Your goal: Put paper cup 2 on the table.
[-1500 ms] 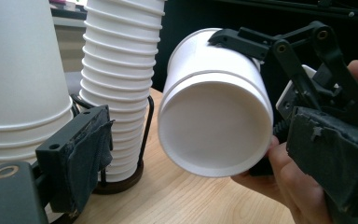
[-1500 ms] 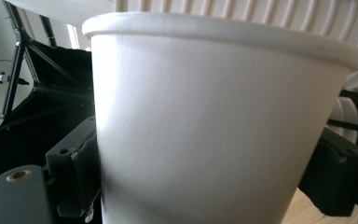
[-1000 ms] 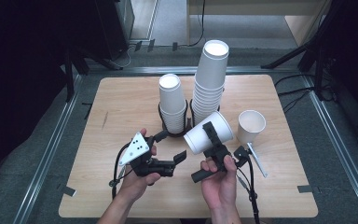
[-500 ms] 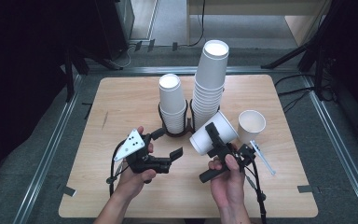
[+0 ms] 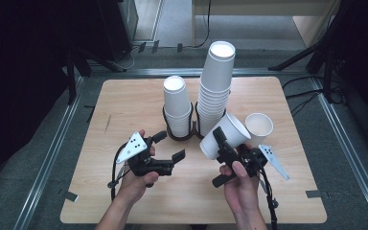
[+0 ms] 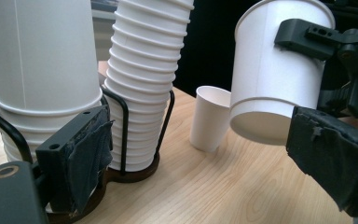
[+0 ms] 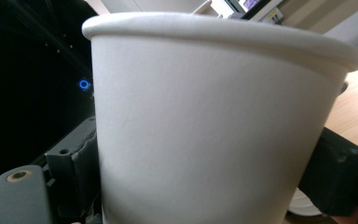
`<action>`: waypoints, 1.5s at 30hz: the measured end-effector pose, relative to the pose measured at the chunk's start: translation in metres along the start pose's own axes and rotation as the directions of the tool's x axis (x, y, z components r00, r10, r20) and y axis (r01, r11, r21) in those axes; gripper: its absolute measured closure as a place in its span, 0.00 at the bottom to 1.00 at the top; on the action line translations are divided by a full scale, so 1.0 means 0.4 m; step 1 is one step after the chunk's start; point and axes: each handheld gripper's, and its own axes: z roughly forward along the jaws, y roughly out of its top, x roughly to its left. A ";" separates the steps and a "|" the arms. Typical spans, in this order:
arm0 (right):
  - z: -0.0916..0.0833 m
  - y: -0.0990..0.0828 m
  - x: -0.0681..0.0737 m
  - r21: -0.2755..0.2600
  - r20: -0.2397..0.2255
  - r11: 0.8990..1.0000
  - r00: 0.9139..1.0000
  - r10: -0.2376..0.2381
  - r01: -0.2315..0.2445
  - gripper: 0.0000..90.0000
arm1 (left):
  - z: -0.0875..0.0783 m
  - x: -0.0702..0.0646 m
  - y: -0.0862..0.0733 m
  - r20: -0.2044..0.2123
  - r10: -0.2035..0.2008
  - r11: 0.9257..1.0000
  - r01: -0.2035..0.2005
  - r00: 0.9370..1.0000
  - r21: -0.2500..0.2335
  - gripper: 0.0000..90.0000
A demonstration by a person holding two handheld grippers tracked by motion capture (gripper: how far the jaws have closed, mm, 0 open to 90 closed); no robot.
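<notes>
White paper cup (image 5: 225,136): held in the air above the worktop, tilted, rim up and away from the person, base toward the right hand (image 5: 242,189). In the left gripper view the cup (image 6: 277,74) hangs clear of the wood with its base lowest.
Right gripper (image 5: 220,158): fingers clamped on the cup wall, one on each side. In the right gripper view a padded finger (image 7: 74,172) presses the cup's left side and the other sits against its right side; the cup wall (image 7: 205,126) takes up most of that picture.
Left gripper (image 5: 168,147): fingers spread apart with nothing between them, pointing toward the cup rack. Held low over the worktop by the left hand (image 5: 136,179), well apart from the held cup.
Single cup (image 5: 259,129): standing upright on the worktop, mouth up, just beside the held cup on its right side in the high view. In the left gripper view it (image 6: 207,119) stands behind and below the held cup.
Cup rack (image 5: 179,134): black wire holder with a dark base and two rings, behind both grippers at mid-worktop.
Short stack (image 5: 177,108): nested white cups, bottoms up, in the left ring.
Tall stack (image 5: 215,91): nested white cups, bottoms up, in the right ring, leaning slightly; clearly higher than the short stack.
Worktop (image 5: 124,105): light wood.
</notes>
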 end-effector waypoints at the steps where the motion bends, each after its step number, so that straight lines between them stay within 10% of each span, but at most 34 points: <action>1: -0.001 0.003 -0.002 -0.006 -0.001 1.000 1.000 -0.013 0.013 0.15 | 0.001 0.001 -0.001 0.000 -0.002 1.000 0.002 1.000 0.003 0.08; 9: -0.010 0.025 -0.016 -0.027 0.030 0.985 0.985 -0.172 0.173 0.15 | 0.011 0.005 -0.013 -0.005 -0.007 1.000 0.007 1.000 0.022 0.08; 20: -0.030 0.021 -0.037 -0.002 0.025 0.918 0.918 -0.397 0.397 0.15 | 0.016 0.016 -0.029 -0.020 -0.014 0.999 0.015 1.000 0.044 0.08; 26: -0.042 0.005 -0.078 0.016 0.020 0.903 0.903 -0.430 0.430 0.15 | 0.023 0.022 -0.042 -0.033 -0.016 0.998 0.018 0.999 0.064 0.08; 32: -0.039 -0.016 -0.121 0.034 0.024 0.866 0.866 -0.499 0.498 0.15 | 0.022 0.029 -0.055 -0.057 -0.024 0.996 0.029 0.998 0.079 0.08; 38: -0.023 -0.051 -0.157 0.055 0.026 0.801 0.801 -0.598 0.596 0.15 | 0.006 0.040 -0.069 -0.100 -0.021 0.995 0.031 0.995 0.094 0.08; 45: 0.008 -0.090 -0.164 0.074 -0.055 0.764 0.768 -0.638 0.641 0.15 | -0.032 0.075 -0.091 -0.171 -0.036 0.992 0.056 0.985 0.111 0.08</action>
